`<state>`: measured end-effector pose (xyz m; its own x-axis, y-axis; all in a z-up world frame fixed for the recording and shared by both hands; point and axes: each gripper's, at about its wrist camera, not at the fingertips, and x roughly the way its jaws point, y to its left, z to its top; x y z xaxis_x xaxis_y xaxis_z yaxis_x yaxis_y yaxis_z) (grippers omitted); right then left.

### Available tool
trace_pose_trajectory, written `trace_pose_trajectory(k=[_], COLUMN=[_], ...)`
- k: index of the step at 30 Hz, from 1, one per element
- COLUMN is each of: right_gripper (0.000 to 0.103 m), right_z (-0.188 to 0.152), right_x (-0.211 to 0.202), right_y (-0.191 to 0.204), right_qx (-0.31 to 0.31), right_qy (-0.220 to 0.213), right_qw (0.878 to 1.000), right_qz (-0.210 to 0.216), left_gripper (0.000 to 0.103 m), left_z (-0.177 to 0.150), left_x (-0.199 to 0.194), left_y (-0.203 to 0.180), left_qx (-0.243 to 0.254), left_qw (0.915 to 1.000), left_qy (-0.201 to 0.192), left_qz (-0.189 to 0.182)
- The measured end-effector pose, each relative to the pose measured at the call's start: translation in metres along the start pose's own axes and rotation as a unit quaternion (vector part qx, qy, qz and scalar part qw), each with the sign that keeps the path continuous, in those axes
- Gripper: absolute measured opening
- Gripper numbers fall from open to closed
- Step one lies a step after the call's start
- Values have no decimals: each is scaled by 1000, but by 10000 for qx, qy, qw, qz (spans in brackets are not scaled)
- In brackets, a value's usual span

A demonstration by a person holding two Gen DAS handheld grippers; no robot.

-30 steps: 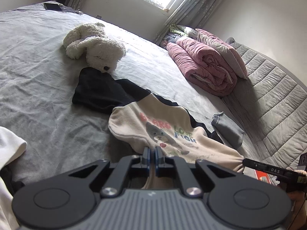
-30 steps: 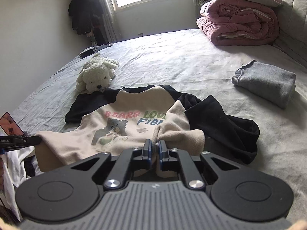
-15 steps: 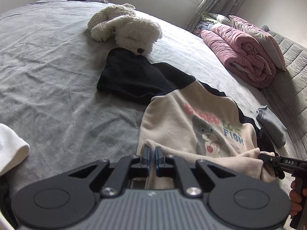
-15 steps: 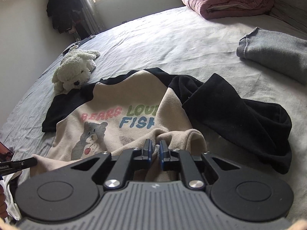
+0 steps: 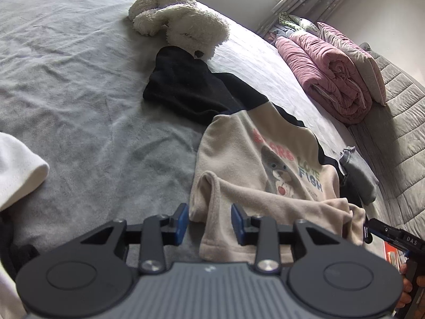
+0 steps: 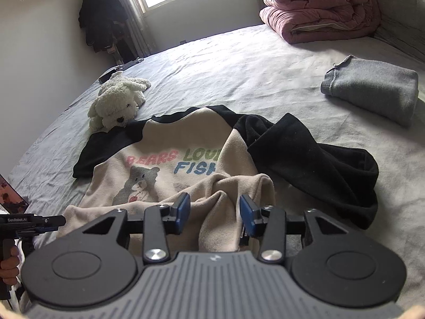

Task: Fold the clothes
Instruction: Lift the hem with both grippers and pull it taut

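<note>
Both of my grippers have their jaws spread apart, nothing pinched. My left gripper (image 5: 209,219) sits at the near left corner of the cream sweatshirt (image 5: 255,164), with a bunched fold of its hem lying loose between the blue pads (image 5: 182,219); my right gripper (image 6: 215,210) is at the near right corner, a ridge of the same cream fabric rising between its pads without being squeezed. The sweatshirt lies face up on the grey bed (image 6: 239,61), bear print and lettering showing, its hem rumpled toward me. Its black left sleeve (image 5: 191,90) stretches away to the far left, its end touching the white plush dog (image 6: 117,101). The black right sleeve (image 6: 318,159) is heaped in a crumpled fold just right of the body. A folded grey garment (image 6: 372,90) rests well apart on the far right, and a rolled pink quilt (image 6: 318,8) lies at the far end by the headboard. In the left wrist view a white cloth (image 5: 18,167) pokes in at the near left edge.
</note>
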<state>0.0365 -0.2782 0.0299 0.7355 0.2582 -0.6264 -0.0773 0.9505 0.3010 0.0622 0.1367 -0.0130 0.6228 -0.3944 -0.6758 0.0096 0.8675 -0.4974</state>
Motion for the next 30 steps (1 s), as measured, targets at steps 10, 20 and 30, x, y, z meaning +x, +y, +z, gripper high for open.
trace_pose_trajectory(k=[10, 20, 30], right_gripper=[46, 40, 11], right_z=[-22, -24, -22], right_x=[-2, 29, 0], right_y=[-9, -17, -31], right_qx=[647, 1380, 1504], right_qy=[546, 931, 776], right_qw=[9964, 9858, 9854], right_qz=[54, 224, 211], left_gripper=[34, 19, 8], left_z=[-9, -13, -11], left_x=[-6, 7, -19], left_y=[7, 13, 11], left_qx=[-271, -569, -603], left_qw=[9987, 9957, 9937], left_qy=[325, 601, 587], left_qz=[-278, -413, -738])
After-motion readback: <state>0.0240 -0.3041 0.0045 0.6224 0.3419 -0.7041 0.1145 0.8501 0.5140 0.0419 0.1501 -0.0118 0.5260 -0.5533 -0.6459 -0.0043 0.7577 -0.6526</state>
